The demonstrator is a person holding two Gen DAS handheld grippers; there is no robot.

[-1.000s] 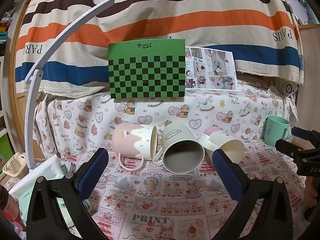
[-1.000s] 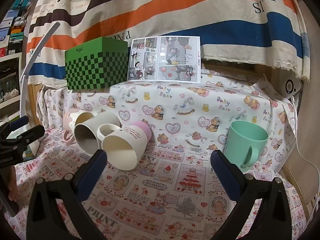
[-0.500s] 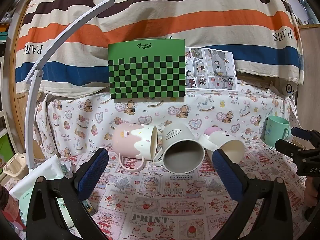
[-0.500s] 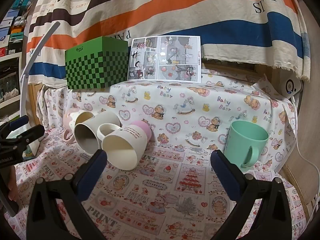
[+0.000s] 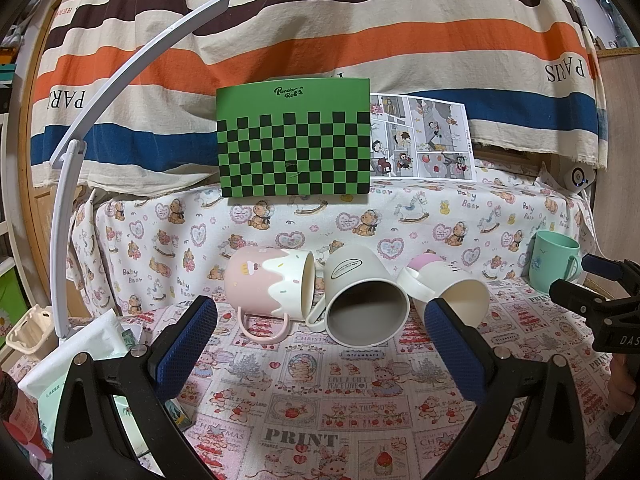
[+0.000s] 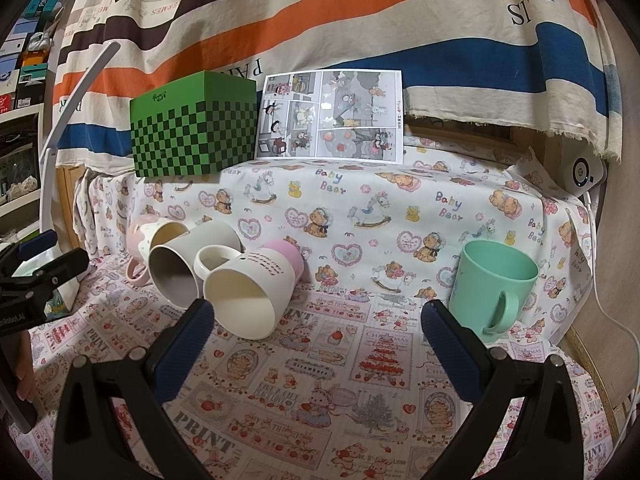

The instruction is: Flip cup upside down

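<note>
A mint green cup [image 6: 493,283] stands upright at the right of the table; it also shows in the left wrist view [image 5: 555,255]. Three mugs lie on their sides left of centre: a pink and white mug [image 5: 267,285], a grey mug [image 5: 363,300] and a cream mug with a pink base [image 6: 256,290]. My left gripper [image 5: 320,342] is open and empty, in front of the lying mugs. My right gripper [image 6: 316,340] is open and empty, between the cream mug and the green cup.
A green checkered box [image 5: 294,138] and a comic sheet [image 6: 330,115] stand on the raised ledge behind. A white lamp arm [image 5: 68,184] rises at the left. A tissue pack [image 5: 76,356] lies at the table's left edge. A white device [image 6: 586,174] sits far right.
</note>
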